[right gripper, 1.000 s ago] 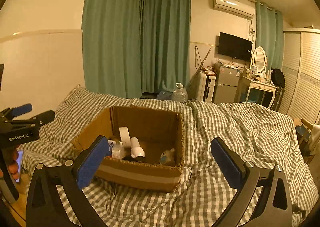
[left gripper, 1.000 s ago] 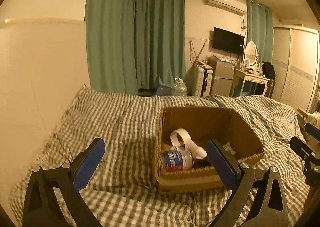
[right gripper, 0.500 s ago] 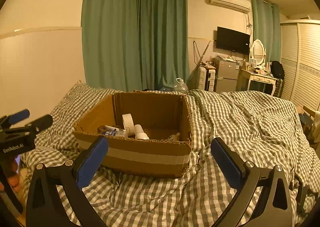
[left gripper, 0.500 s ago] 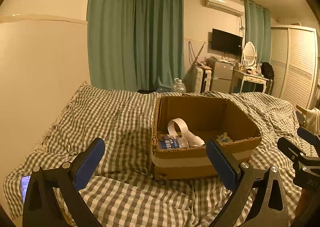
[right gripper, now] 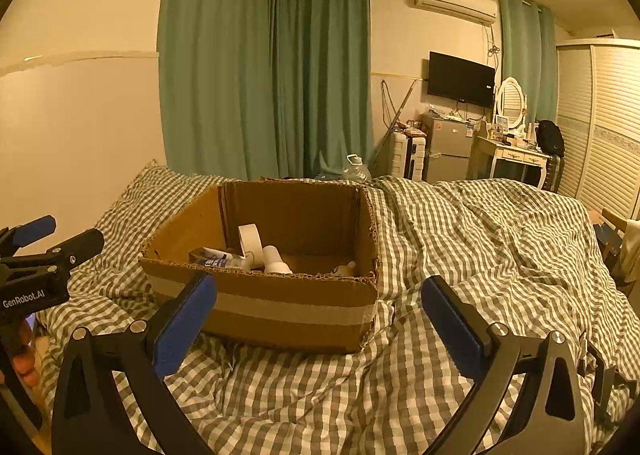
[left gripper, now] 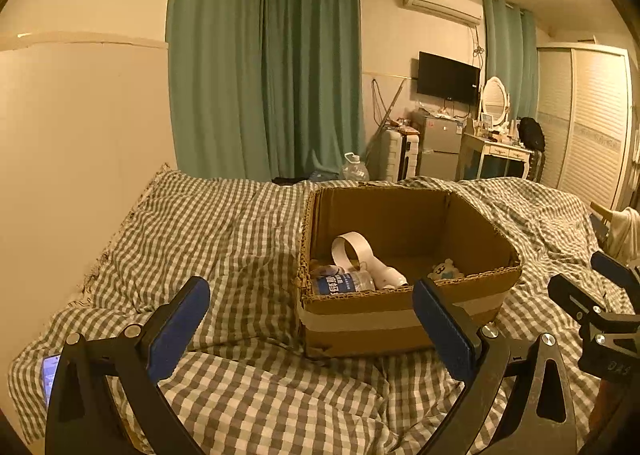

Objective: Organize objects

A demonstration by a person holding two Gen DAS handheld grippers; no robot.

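Note:
An open cardboard box [left gripper: 400,319] [right gripper: 280,307] sits on a bed with a checked cover. Inside lie a white tape roll [left gripper: 352,251] [right gripper: 250,241], a water bottle with a blue label [left gripper: 344,283] [right gripper: 218,259], a white cylinder [left gripper: 390,277] [right gripper: 276,261] and a small plush toy [left gripper: 444,269] [right gripper: 344,269]. My left gripper [left gripper: 312,319] is open and empty, held back from the box's near wall. My right gripper [right gripper: 320,315] is open and empty, also in front of the box. Each gripper shows at the edge of the other's view.
The checked bed cover [right gripper: 480,239] spreads all around the box. A phone [left gripper: 50,375] lies at the bed's near left edge. A wall is on the left; curtains, a water jug [left gripper: 354,169], fridge, dresser and wardrobe stand beyond the bed.
Both grippers have drawn back and lowered from over the box, so it now looks farther and its front wall shows. Both stayed open and empty.

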